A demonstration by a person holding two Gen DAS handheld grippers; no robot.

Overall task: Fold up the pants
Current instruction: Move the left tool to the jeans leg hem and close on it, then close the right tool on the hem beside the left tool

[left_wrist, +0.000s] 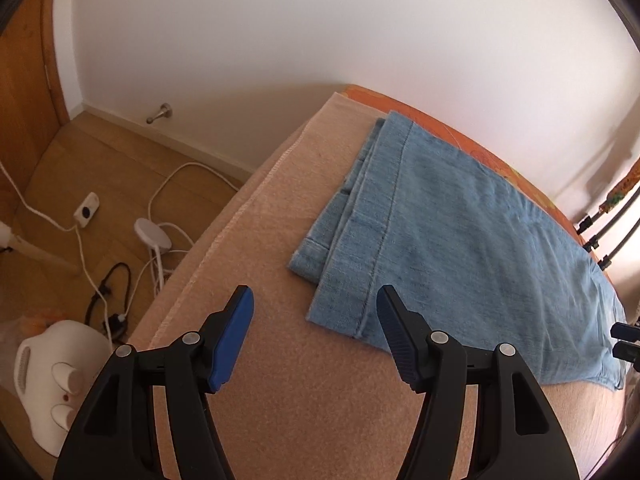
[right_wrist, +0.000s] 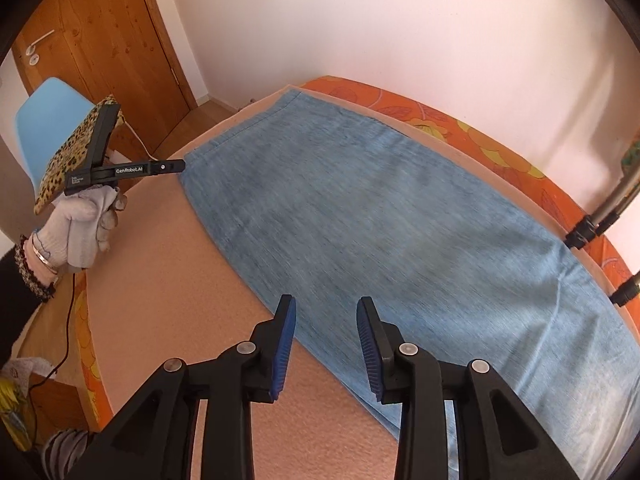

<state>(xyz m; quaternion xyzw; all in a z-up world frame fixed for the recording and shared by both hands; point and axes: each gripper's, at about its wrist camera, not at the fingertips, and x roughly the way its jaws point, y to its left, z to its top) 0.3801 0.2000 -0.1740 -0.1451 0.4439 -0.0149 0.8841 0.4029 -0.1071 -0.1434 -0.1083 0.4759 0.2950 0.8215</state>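
Light blue denim pants (left_wrist: 460,232) lie flat and folded in layers on a beige blanket (left_wrist: 304,392); their hem edges point toward my left gripper. My left gripper (left_wrist: 314,312) is open and empty, just short of the near hem corner. In the right wrist view the pants (right_wrist: 400,220) stretch across the blanket (right_wrist: 168,280). My right gripper (right_wrist: 326,320) is open and empty over the pants' near long edge. The left gripper also shows in the right wrist view (right_wrist: 176,166), at the hem end, held by a gloved hand (right_wrist: 86,220).
An orange patterned sheet (right_wrist: 500,152) edges the bed by the white wall. Black tripod legs (right_wrist: 600,216) stand at the far right. On the wooden floor left of the bed are white cables (left_wrist: 80,236), a socket strip (left_wrist: 86,210) and a white appliance (left_wrist: 60,376). A blue chair (right_wrist: 44,120) and wooden door (right_wrist: 100,32) stand behind.
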